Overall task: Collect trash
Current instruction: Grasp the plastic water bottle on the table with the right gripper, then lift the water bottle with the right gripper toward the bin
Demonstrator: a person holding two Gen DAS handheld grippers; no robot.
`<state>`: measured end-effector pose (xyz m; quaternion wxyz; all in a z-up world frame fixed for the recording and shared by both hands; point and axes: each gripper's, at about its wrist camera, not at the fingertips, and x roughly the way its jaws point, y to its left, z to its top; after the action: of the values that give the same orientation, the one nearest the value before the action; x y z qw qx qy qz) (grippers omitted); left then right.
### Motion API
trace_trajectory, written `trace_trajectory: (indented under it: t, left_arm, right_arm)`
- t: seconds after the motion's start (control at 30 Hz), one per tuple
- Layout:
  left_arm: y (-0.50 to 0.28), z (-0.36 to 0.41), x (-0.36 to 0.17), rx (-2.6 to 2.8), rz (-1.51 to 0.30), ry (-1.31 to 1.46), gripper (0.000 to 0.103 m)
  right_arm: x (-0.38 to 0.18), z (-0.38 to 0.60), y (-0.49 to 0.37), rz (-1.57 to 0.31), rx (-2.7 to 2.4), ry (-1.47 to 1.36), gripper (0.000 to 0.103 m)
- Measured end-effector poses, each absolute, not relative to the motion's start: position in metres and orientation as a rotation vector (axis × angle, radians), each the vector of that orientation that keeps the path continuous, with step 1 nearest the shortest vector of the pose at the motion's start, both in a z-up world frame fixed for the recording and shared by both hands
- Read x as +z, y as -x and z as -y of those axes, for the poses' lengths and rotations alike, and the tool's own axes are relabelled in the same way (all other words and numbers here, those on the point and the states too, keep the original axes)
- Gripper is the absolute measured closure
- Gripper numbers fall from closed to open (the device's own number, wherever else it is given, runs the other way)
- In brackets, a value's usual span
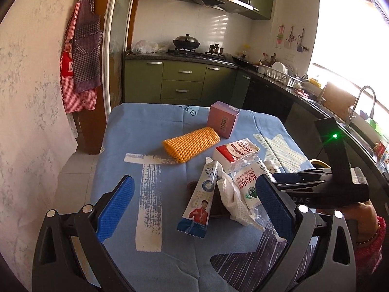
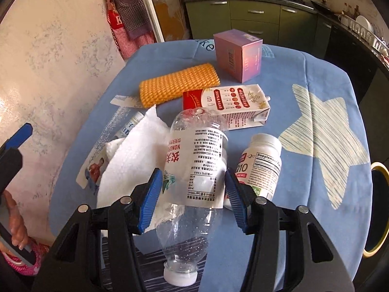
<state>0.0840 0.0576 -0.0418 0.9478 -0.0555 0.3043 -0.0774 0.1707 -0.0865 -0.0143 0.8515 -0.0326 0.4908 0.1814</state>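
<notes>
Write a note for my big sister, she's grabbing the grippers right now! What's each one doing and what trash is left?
Right gripper: shut on the clear water bottle, cap toward the camera.
Left gripper: open, holding nothing.
On the blue tablecloth: white paper towel, long wrapper, orange foam net, red-and-white carton, pink box, supplement bottle.
Done: bottle gripped only.
Left: bin everything; the yellow-rimmed container at the table's right edge might be the bin.

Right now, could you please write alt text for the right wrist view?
The right tool grips a crushed clear water bottle, cap toward the camera, above a blue star-print tablecloth. Around it lie a white paper towel, supplement bottle, carton, orange foam net and pink box.
</notes>
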Motion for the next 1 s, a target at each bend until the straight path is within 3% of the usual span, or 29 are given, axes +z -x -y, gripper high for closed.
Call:
trace_trajectory:
  t: [0.6, 1.0]
  left_arm:
    - [-0.088, -0.045, -0.051, -0.172, -0.641, 0.107, 0.005]
    - [-0.090, -0.037, -0.057, -0.180, -0.656, 0.100, 0.005]
  right_arm:
    - [-0.042, 0.075, -0.184, -1.066, 0.377, 0.095, 0.047]
    - [-0.010, 0.098, -0.165, -0.959, 0.403, 0.009, 0.049]
